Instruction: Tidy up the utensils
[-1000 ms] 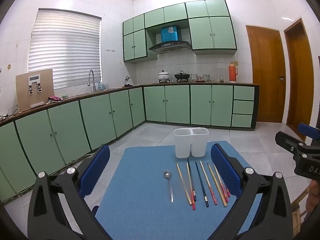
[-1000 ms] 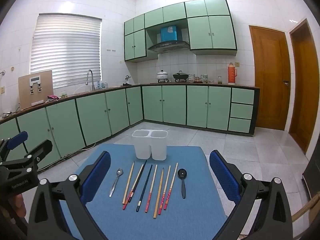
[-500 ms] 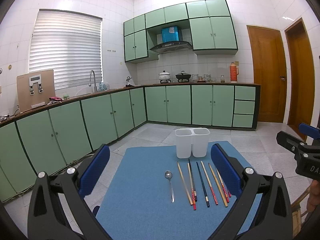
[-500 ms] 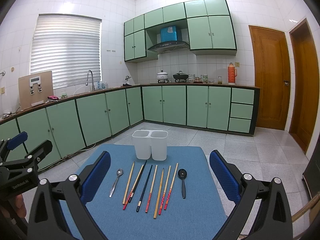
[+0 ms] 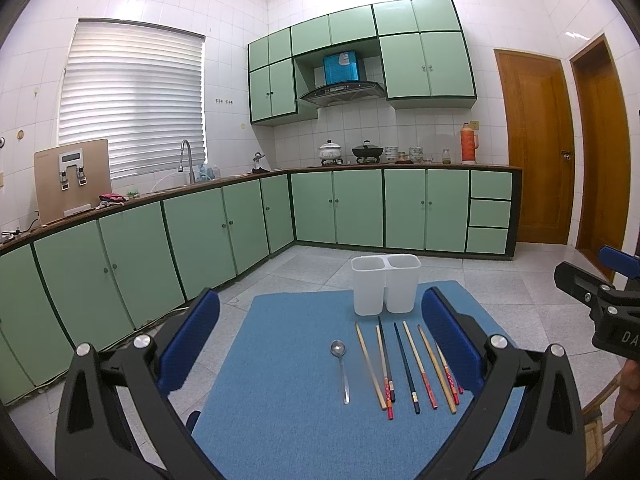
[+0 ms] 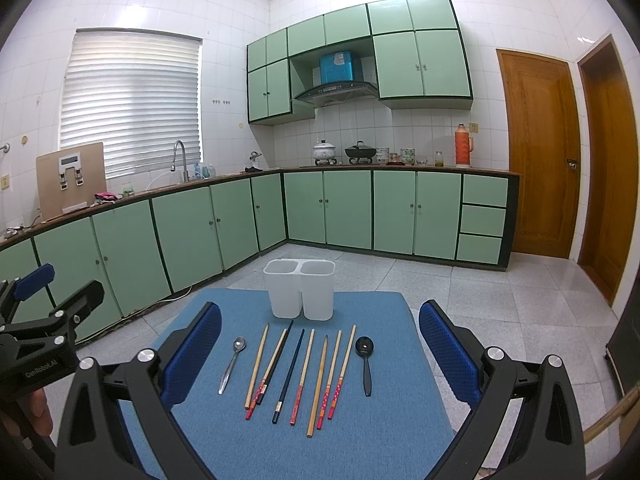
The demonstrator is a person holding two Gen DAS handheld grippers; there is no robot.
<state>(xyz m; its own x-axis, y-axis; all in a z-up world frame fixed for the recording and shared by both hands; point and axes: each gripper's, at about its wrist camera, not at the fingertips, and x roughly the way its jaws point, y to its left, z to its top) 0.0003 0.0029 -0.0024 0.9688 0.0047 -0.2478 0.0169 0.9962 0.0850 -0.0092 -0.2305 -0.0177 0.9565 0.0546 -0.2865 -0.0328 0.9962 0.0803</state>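
Observation:
A white two-compartment holder (image 6: 299,289) stands empty at the far edge of a blue mat (image 6: 280,448); it also shows in the left wrist view (image 5: 385,289). In front of it lie a metal spoon (image 6: 232,364), several chopsticks (image 6: 304,376) side by side, and a black spoon (image 6: 365,362). The left wrist view shows the metal spoon (image 5: 342,368) and the chopsticks (image 5: 408,366). My left gripper (image 5: 320,344) and my right gripper (image 6: 320,348) are both open and empty, held above the mat's near side.
The mat (image 5: 280,420) covers a small table in a kitchen. Green cabinets (image 6: 200,232) run along the left and back walls. Grey floor tiles (image 6: 500,300) surround the table. Wooden doors (image 6: 540,152) are at the right.
Both views have shifted very slightly; the utensils and the holder have not moved, and both grippers stay open.

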